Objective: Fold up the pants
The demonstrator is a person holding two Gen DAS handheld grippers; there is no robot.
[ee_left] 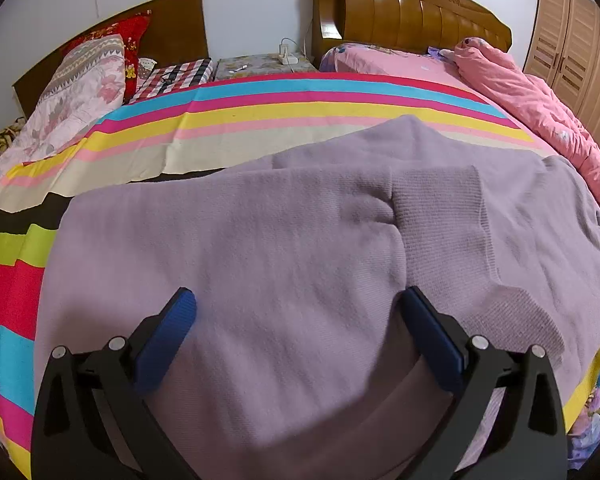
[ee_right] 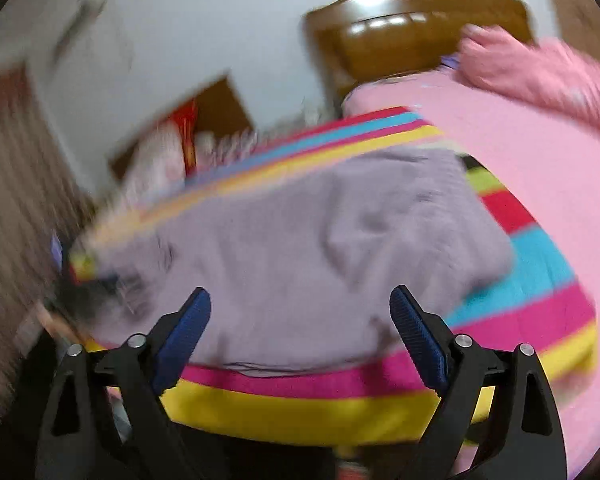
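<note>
Pants (ee_left: 300,240) of lilac knit lie spread on the striped bedsheet (ee_left: 228,120), near the foot of the bed and partly doubled over themselves, a ribbed band showing where one layer overlaps another; the flat lay suits folding, since every edge is within reach from this side. In the left wrist view the left gripper (ee_left: 300,304) hovers low over the cloth with its jaws wide apart and nothing between them; the blue pads sit clear of the fabric, so nothing is held. In the right wrist view (badly smeared by motion) the right gripper (ee_right: 300,300) also stands with jaws spread and empty, aimed at the near hem of the pants (ee_right: 292,248) where it meets the sheet's pink and yellow stripes. Both tools look free, which I read as a pause between folds; the next move probably calls for pinching a near edge with each gripper. A pink quilt (ee_left: 540,112) is bunched at the bed's far side, well apart from the work.
</note>
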